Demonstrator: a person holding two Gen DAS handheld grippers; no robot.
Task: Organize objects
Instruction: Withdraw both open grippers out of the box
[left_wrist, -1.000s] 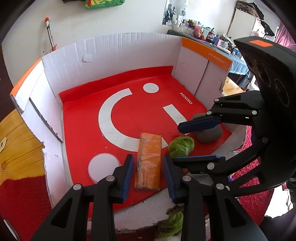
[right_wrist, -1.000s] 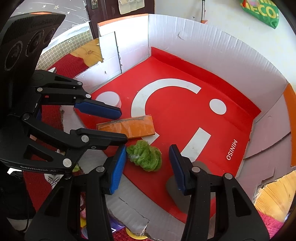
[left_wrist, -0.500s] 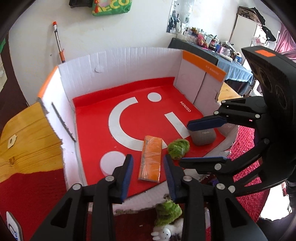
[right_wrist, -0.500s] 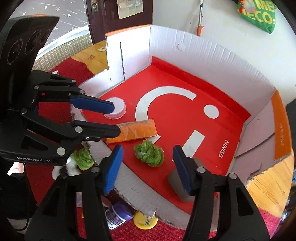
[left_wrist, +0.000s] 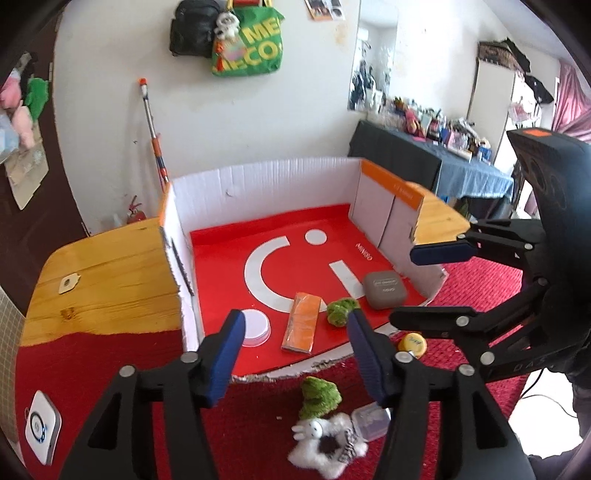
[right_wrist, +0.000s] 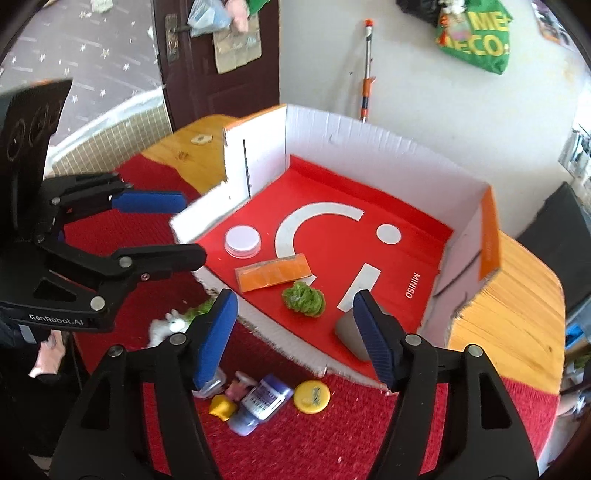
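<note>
Both your left gripper (left_wrist: 295, 347) and right gripper (right_wrist: 295, 328) had empty jaws, opening. The green plush (left_wrist: 318, 393) below your left jaws looked soft and light; pinch its middle.

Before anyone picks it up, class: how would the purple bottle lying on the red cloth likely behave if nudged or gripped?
The purple bottle lies on its side and looks round, so a nudge would probably roll it. Its glossy label suggests a smooth surface that might slip between pads. It looks small and rigid, likely light.
</note>
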